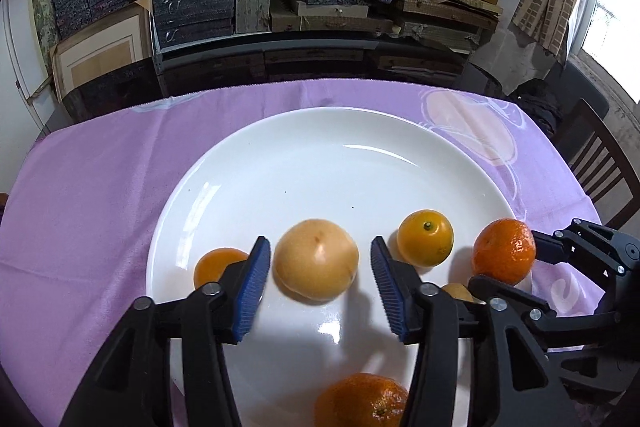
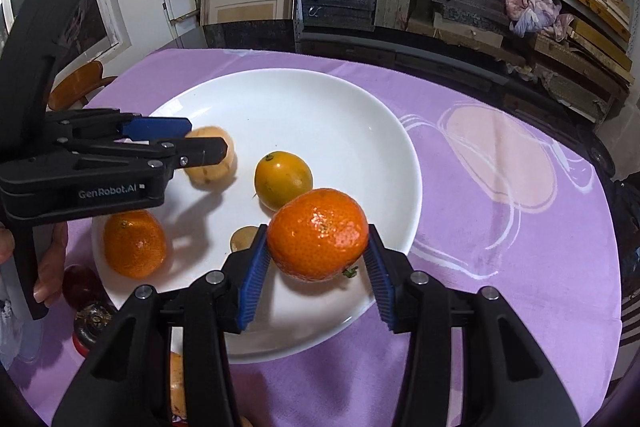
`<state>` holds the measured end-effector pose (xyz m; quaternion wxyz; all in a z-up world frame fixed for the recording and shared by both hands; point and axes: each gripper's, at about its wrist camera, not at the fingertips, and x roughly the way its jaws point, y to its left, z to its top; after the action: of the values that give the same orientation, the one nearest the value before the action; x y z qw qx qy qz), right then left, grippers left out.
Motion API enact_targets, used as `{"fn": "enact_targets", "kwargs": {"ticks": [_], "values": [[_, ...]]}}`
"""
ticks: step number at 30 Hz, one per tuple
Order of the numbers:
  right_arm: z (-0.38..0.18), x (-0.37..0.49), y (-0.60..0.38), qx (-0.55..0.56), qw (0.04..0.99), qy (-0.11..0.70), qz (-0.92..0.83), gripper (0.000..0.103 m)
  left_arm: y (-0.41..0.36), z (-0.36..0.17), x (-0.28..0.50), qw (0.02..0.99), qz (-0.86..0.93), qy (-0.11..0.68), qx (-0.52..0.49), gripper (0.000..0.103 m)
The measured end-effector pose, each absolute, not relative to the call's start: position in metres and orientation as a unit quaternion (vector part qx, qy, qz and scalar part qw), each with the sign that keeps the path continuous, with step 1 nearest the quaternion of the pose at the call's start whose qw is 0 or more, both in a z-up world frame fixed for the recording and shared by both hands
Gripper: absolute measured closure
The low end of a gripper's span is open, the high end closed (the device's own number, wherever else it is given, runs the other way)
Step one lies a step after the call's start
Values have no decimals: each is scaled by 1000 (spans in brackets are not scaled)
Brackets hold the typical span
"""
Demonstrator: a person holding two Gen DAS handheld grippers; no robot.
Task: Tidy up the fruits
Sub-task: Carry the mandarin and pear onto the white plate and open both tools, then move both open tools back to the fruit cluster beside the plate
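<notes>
My right tongs (image 2: 316,269) pinch a bright tangerine (image 2: 317,234) between their blue pads, held over the near rim of the white plate (image 2: 320,99). My left tongs (image 1: 320,283) are spread, their pads on either side of a pale peach-coloured fruit (image 1: 316,261) on the plate, with gaps showing on both sides. Also on the plate are a yellow-orange citrus (image 2: 283,180) near its middle, a second tangerine (image 2: 135,243) at its left edge, and a small tan fruit (image 2: 243,238). The plate rests on a purple cloth (image 2: 480,227) covering the table.
</notes>
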<state>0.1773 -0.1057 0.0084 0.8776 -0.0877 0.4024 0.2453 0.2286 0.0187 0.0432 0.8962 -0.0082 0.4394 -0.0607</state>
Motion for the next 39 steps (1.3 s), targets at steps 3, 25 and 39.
{"fn": "enact_targets", "kwargs": {"ticks": [3, 25, 39], "values": [[6, 180, -106, -81, 878, 402, 249, 56, 21, 48, 228, 900, -54, 433, -5, 32], [35, 35, -190, 1, 917, 315, 244, 7, 72, 50, 55, 923, -2, 383, -22, 3], [2, -2, -221, 43, 913, 330, 236, 4, 65, 17, 33, 915, 5, 404, 7, 3]]}}
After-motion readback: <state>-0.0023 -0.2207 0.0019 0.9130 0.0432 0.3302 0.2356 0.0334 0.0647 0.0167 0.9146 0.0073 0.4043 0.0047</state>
